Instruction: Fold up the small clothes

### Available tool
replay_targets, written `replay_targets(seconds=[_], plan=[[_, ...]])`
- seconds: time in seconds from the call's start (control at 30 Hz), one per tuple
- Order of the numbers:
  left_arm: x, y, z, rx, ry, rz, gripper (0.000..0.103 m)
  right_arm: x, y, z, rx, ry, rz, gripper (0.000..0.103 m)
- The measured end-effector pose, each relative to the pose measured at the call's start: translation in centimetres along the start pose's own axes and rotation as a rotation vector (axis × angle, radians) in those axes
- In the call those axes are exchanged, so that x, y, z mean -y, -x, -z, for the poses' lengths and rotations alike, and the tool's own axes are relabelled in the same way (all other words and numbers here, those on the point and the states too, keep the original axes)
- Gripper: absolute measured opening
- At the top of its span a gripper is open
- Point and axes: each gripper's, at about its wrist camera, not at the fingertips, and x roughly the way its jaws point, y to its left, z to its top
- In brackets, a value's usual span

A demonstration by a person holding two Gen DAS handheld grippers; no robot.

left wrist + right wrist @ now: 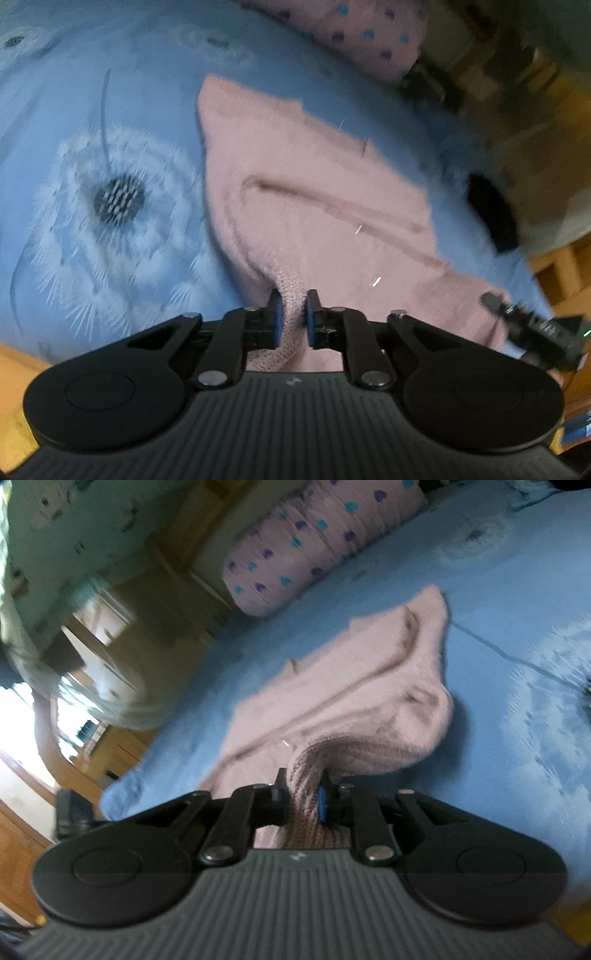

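A small pink knitted garment (303, 173) lies on a blue bedsheet with a dandelion print (110, 192). My left gripper (293, 301) is shut on the garment's near knitted edge, which bunches up between the blue pads. At the right edge of the left wrist view the other gripper's tip (495, 301) touches the garment's right corner. In the right wrist view the pink garment (351, 686) stretches away over the blue sheet (498, 635), and my right gripper (303, 779) is shut on a raised ribbed fold of its near edge.
A pink pillow with blue and purple hearts (314, 542) lies at the far side of the bed, also seen as the pillow (369, 33) in the left wrist view. Wooden furniture (122, 746) and a bright window (22, 731) lie beyond the bed's edge.
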Motion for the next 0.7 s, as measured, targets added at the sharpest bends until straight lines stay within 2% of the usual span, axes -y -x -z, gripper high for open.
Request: replay_targets(seconds=[0.13,0.43,0.53,0.7], plan=[[0.6,0.6,-2.0,0.076,0.026,0.073,0.013,-0.2,-0.8,-1.6,0.040,-0.015,-0.051,0.017],[2.7,-0.8,-5.6,0.092,-0.023,0.013,0.013,0.7,-3.2,-4.9,0.096,-0.052,-0.064,0.017],[2.3,-1.6,-7.7,0.126,-0.003,0.001,0.013,1.0,-3.7,-6.1,0.137,-0.062,-0.047,0.017],[1.3,-4.9,-11.2,0.139,0.015,-0.080,0.013,2.8,-5.3,-7.7,0.207,-0.083,0.017,0.017]])
